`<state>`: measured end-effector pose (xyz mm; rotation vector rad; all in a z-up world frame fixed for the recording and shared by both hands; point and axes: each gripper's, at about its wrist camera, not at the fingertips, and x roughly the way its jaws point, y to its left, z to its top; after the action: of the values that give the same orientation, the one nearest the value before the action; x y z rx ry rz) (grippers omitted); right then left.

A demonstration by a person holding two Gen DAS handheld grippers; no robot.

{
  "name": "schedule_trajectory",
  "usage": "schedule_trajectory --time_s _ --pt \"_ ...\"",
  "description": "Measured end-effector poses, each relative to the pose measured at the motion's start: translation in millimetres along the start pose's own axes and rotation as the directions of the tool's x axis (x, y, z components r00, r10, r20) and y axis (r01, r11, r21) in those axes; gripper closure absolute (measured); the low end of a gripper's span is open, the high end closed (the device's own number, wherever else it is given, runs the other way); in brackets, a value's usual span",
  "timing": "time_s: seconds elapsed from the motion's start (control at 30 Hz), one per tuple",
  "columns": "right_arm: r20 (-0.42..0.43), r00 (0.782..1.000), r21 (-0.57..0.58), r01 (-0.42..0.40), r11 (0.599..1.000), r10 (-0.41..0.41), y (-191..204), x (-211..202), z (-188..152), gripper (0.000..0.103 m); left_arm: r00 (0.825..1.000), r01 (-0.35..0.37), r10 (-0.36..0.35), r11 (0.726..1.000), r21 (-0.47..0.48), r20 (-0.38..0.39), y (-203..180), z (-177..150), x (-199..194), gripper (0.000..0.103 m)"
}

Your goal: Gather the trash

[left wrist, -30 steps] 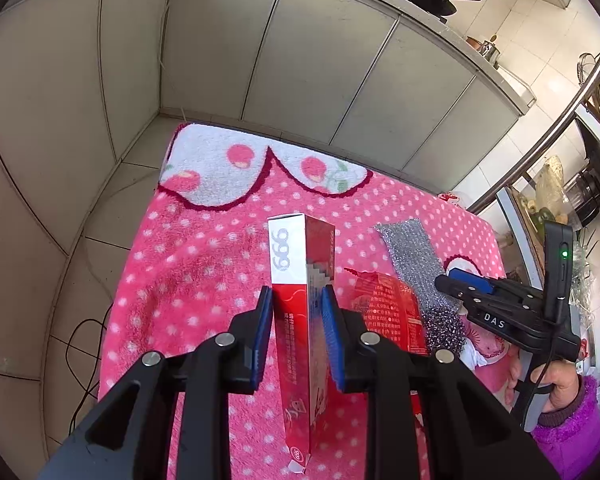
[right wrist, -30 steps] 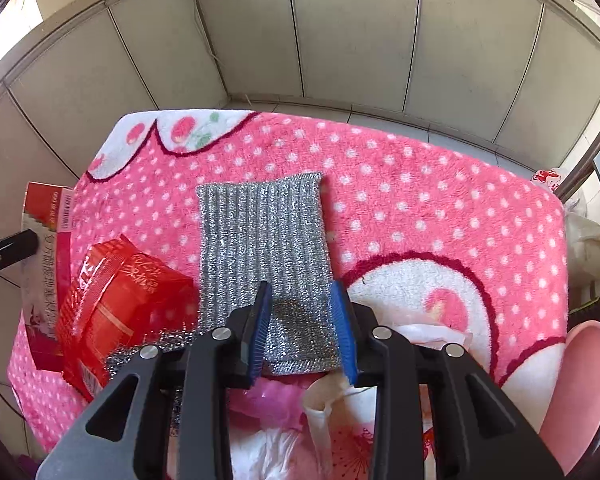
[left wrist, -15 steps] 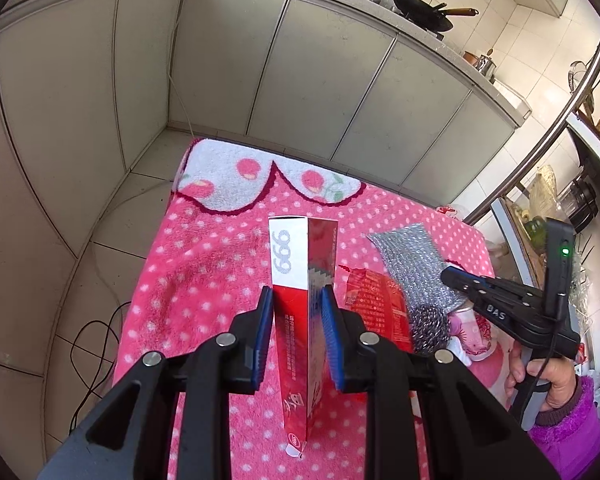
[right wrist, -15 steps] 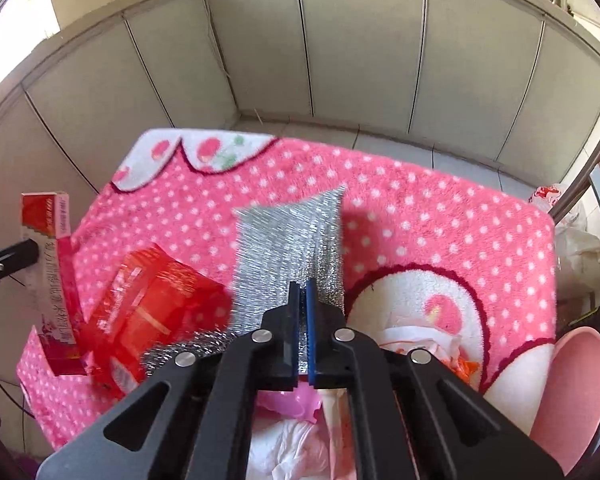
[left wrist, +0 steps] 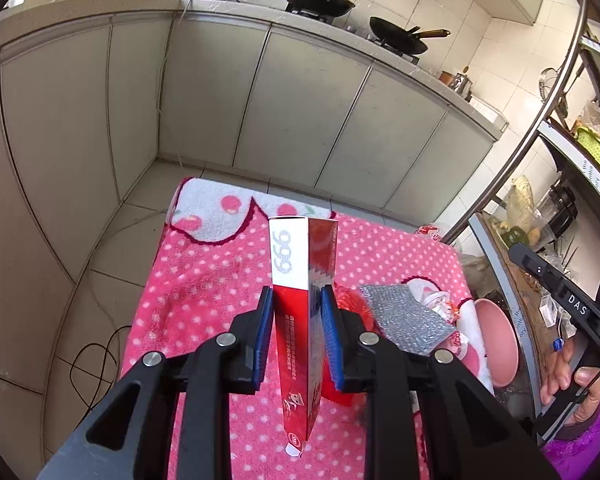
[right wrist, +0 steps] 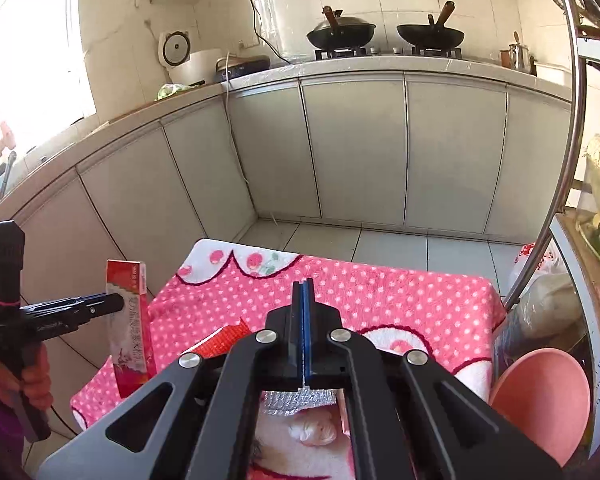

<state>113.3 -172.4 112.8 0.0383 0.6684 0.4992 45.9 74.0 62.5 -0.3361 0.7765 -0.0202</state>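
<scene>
Gripping red box (left wrist: 300, 320), left gripper (left wrist: 296, 332); right gripper (right wrist: 303, 320) pinching silver cloth (right wrist: 300, 398), mostly hidden.

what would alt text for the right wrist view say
The right gripper, jaws shut, pinches the edge of a silver scouring cloth above a pink polka-dot towel. At left, the left gripper holds a red and white box upright; kitchen cabinets and two woks stand behind.
</scene>
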Motion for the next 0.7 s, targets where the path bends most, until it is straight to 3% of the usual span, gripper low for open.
schedule_trajectory --time_s 0.1,0.2,0.27,0.33,0.4,0.7 --pt "-0.032 0.999 0.015 -0.006 1.000 0.006 -4 -3 -13 0.102 1.000 0.011 -0.011 1.000 0.011 0.012 -4 -5 -8 0.080" --pt "-0.144 0.990 0.060 0.010 0.998 -0.001 -14 10 -31 0.100 1.000 0.019 -0.019 1.000 0.024 0.010 -10 -13 -12 0.080" --pt "-0.188 0.982 0.102 0.004 0.995 0.015 -19 20 -41 0.094 1.000 0.022 -0.022 0.999 0.030 0.010 -12 -17 -14 0.080" --pt "-0.220 0.975 0.138 -0.003 0.990 0.033 -24 30 -48 0.080 1.000 0.029 -0.029 0.999 0.026 0.004 -13 -22 -14 0.080" --pt "-0.238 0.970 0.169 -0.018 0.985 0.059 -27 37 -55 0.076 1.000 0.027 -0.027 0.999 0.025 -0.001 -13 -27 -15 0.080" --pt "-0.286 0.954 0.258 -0.009 0.966 0.086 -36 62 -66 0.074 0.999 0.033 -0.033 0.999 0.013 -0.001 -10 -37 -17 0.080"
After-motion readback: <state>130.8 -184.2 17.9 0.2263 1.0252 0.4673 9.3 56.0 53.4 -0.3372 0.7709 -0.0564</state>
